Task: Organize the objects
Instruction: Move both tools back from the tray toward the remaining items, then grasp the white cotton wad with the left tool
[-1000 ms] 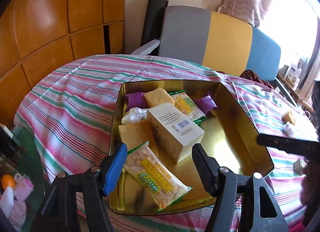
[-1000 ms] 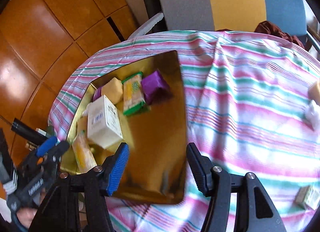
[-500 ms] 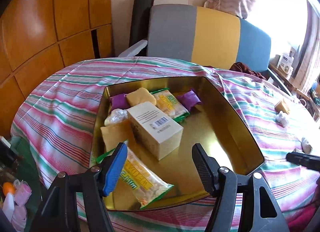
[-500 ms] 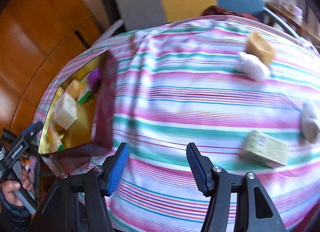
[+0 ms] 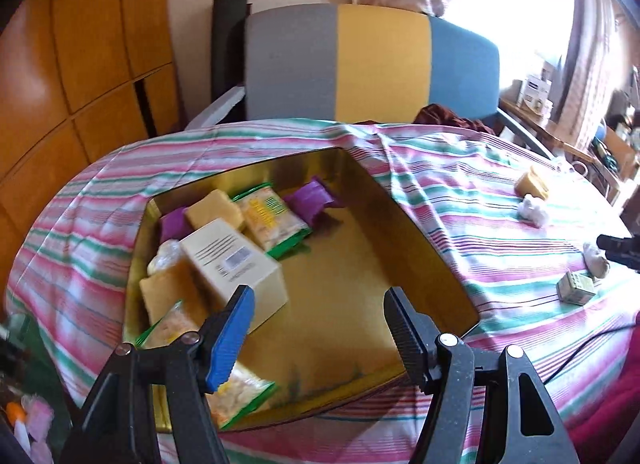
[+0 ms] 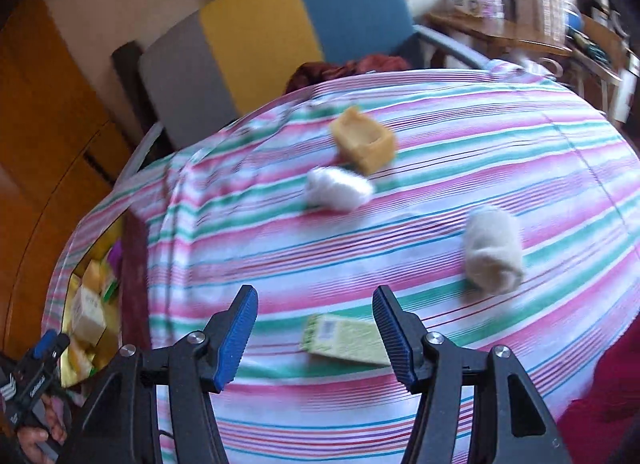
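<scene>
Gold metal tin (image 5: 436,260) partly filled, ahead of wide, empty left gripper (image 5: 316,328). Small pale-green carton (image 6: 346,340) between spread, empty right gripper (image 6: 314,328) fingers; three loose items beyond await packing.

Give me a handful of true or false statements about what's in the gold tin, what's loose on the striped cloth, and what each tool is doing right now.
1. The right tool is open, holding nothing. True.
2. The small green box lies inside the gold tin. False: it lies on the striped tablecloth, just ahead of the right tool.
3. A cream carton with a barcode sits in the tin. True.
4. The left tool is clamped on a purple packet. False: it is open, and the packet lies at the tin's far end.
5. The tan block sits outside the tin. True.
</scene>
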Available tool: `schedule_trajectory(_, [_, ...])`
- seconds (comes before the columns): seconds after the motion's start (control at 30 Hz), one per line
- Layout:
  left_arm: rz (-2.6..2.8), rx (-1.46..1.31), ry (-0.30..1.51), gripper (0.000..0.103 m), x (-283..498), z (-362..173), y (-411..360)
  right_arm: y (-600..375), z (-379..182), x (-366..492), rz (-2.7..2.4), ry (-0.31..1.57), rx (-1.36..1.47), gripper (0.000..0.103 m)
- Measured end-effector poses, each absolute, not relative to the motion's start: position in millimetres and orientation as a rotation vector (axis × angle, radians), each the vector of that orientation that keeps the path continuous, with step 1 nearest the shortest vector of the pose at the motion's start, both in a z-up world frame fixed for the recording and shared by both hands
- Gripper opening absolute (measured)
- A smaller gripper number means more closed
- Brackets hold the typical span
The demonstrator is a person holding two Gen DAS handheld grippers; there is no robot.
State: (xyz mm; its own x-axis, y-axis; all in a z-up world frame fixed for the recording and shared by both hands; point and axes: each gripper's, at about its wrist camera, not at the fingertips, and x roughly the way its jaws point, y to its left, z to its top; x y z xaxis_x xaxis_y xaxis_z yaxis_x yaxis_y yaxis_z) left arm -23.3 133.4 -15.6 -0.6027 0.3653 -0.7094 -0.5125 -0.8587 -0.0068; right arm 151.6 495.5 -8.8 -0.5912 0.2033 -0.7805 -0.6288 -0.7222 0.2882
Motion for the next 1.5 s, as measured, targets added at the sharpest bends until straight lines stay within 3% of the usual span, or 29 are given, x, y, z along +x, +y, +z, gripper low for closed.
schedule_trajectory(0.27, [2.317, -0.943, 0.318, 0.072, -15, 0, 195, 559, -28, 209, 2.029, 1.096, -0.761, 0.061])
schedule_trajectory(0.5, [2.176, -0.951, 0.370, 0.072, -7, -6, 266, 572, -39, 220, 1.985, 1.248, -0.695, 0.061])
schedule_trajectory(0.67, [2.089, -0.942, 0.474, 0.072, -4, -18, 317, 572, -39, 219, 2.005, 1.263, -0.690, 0.061])
schedule_trajectory(0.87, [1.975, -0.942, 0.498, 0.084, -6, -26, 375, 572, -40, 220, 2.016, 1.310, -0.675, 0.063])
schedule_trajectory(1.5, [1.866, -0.873, 0.660, 0.094, -13, -71, 536, 576, -48, 211, 2.056, 1.392, -0.724, 0.063])
